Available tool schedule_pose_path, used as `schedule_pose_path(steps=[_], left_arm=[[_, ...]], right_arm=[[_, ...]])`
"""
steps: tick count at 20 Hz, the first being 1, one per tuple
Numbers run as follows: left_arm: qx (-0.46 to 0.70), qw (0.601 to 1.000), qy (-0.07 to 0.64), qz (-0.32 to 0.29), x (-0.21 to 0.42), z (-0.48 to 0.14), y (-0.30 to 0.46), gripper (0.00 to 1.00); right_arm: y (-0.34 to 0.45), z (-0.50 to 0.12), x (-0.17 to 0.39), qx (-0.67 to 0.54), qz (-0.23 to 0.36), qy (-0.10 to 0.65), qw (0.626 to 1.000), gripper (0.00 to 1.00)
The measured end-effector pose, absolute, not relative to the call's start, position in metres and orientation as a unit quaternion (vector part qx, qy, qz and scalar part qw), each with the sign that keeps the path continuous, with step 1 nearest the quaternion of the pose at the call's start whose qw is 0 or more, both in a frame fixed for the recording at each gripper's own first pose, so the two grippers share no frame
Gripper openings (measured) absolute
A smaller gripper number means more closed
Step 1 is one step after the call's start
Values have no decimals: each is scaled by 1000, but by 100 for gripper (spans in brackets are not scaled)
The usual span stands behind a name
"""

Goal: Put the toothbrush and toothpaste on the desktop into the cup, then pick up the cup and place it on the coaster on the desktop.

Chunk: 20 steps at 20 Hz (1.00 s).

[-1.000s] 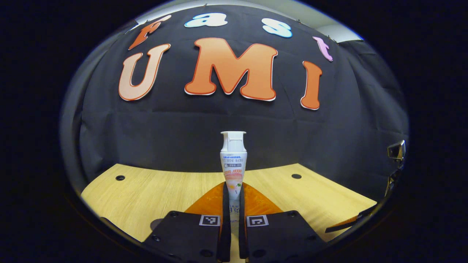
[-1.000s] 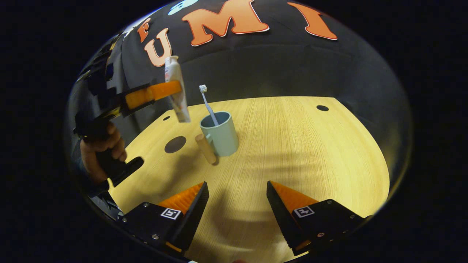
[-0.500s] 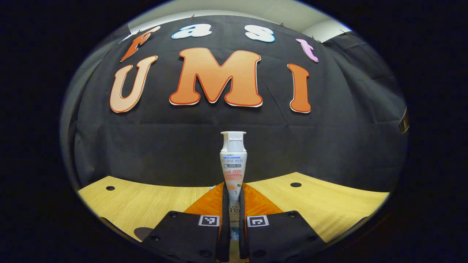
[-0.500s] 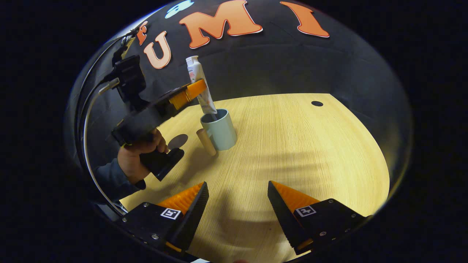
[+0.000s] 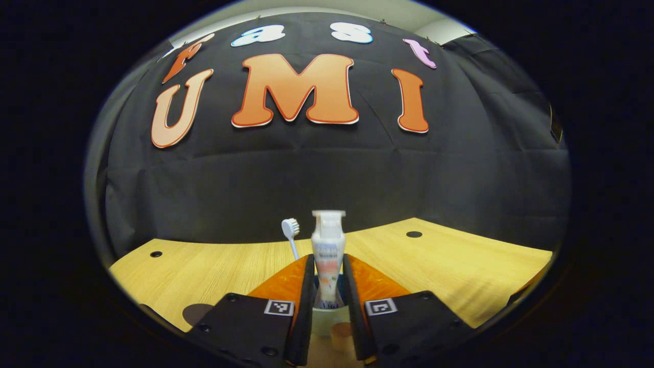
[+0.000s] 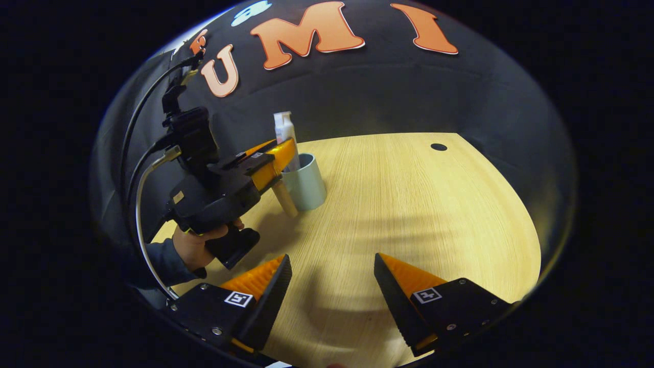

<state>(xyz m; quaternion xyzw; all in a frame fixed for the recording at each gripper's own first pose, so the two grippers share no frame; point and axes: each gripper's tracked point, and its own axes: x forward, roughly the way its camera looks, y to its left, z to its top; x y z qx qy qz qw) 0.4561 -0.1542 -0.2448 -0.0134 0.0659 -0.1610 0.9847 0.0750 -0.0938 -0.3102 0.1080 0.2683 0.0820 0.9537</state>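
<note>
The white toothpaste tube [image 5: 328,250] stands cap-up in the pale blue-grey cup [image 6: 309,186], between the fingers of my left gripper [image 5: 328,258], which are open and slightly apart from it. The white toothbrush [image 5: 290,232] also stands in the cup, its head just left of the tube. The cup has a wooden handle [image 6: 284,199]. A dark round coaster [image 5: 196,313] lies on the table to the left. The right gripper view shows the left gripper [image 6: 276,153] over the cup. My right gripper [image 6: 332,260] hovers open over bare table, well short of the cup.
The wooden table [image 6: 409,204] stretches wide to the right of the cup, with small dark holes [image 6: 438,147] [image 5: 156,254] near its far edge. A hand [image 6: 196,245] holds the left gripper's handle, and a cable [image 6: 140,194] loops behind it.
The left gripper carried the toothpaste over to the cup and down, then opened; the tube dropped into the cup beside the toothbrush. The right gripper stayed put.
</note>
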Motion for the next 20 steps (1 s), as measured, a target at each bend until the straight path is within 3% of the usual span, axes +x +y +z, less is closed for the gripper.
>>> schedule_pose_path(steps=[2, 3, 7, 13, 20], left_arm=[[-10, 986, 45, -162, 452, -224, -151, 38], [-5, 986, 46, -161, 449, -218, -147, 44], [-6, 987, 61, -149, 427, -197, -121, 82], [-7, 992, 70, -101, 392, -134, -45, 87], [10, 991, 121, -58, 360, -110, 41, 96]], right_arm=[[-92, -304, 76, 112, 83, 263, 955, 98], [-94, -303, 75, 111, 82, 263, 955, 98], [-90, -288, 85, 114, 81, 257, 956, 98], [-57, -258, 108, 121, 104, 257, 953, 98], [-20, -243, 144, 124, 107, 290, 943, 96]])
